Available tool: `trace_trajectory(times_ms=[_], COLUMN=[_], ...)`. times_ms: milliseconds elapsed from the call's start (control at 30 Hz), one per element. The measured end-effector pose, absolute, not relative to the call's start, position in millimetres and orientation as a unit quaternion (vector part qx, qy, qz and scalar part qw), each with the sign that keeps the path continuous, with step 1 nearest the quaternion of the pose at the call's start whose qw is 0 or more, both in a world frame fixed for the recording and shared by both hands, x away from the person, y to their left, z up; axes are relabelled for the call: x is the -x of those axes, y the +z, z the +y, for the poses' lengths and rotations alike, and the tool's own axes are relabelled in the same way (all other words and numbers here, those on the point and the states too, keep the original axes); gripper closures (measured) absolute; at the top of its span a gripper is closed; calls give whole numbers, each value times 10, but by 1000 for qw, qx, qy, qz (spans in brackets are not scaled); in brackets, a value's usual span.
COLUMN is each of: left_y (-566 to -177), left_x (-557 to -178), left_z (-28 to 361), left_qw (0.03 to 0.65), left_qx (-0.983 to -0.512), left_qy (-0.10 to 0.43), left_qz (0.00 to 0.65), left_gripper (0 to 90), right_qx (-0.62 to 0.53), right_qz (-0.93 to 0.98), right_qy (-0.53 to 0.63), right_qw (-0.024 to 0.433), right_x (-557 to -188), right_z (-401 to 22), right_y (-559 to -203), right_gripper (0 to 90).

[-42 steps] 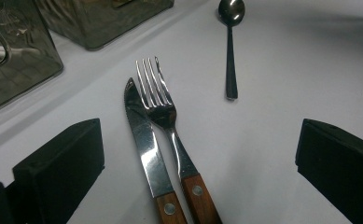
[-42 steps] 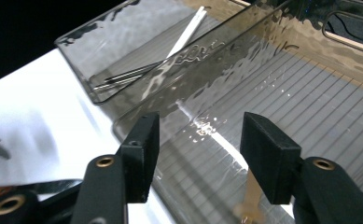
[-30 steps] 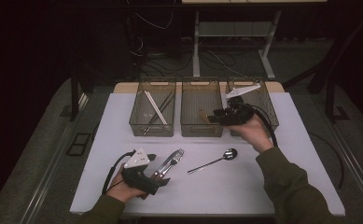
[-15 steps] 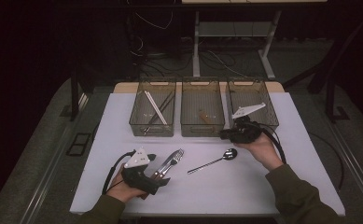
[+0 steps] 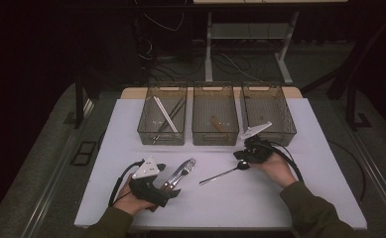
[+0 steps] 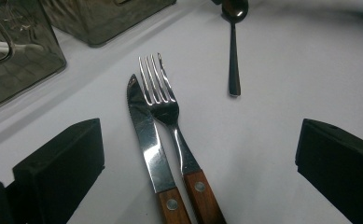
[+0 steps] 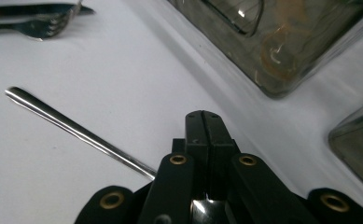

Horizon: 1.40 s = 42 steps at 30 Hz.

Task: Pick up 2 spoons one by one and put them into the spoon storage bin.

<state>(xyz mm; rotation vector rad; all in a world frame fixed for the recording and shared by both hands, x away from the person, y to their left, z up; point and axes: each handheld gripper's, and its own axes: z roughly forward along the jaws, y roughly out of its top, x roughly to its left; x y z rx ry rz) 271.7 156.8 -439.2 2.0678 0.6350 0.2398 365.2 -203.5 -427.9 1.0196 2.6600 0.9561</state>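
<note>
Right tool (image 7: 202, 122) closed empty above spoon (image 7: 72, 128); fork (image 5: 180, 171), knife (image 6: 147, 140), bins (image 5: 214, 115) nearby.

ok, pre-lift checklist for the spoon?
1. Right gripper shut: ok, jaws meet with no gap.
2. Spoon bowl caught under the gripper: cannot tell, the jaws hide it.
3. Handle free on the table: ok, nothing lies across it.
4. Fork and knife apart from the spoon: ok.
5. Left gripper open, out of the way: ok.
6. Right bin beside the right hand: ok.
</note>
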Motion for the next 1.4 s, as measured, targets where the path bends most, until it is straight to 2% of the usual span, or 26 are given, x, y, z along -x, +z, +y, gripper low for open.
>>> trace_trajectory(times_ms=[567,1400], left_y=[-4394,-4400], left_x=[-2717,-2723], left_z=[1567,1565], left_qw=[464,469], left_qx=[-842,-840], left_qy=[97,90], left_qz=[258,257], left_gripper=[0,0], right_qx=[-333,-331], right_qz=[898,906], right_qy=[275,254], right_qw=[86,72], right_x=[-3660,-3460], right_z=[-1994,-2164], right_y=[-4363,-4332], right_gripper=[898,898])
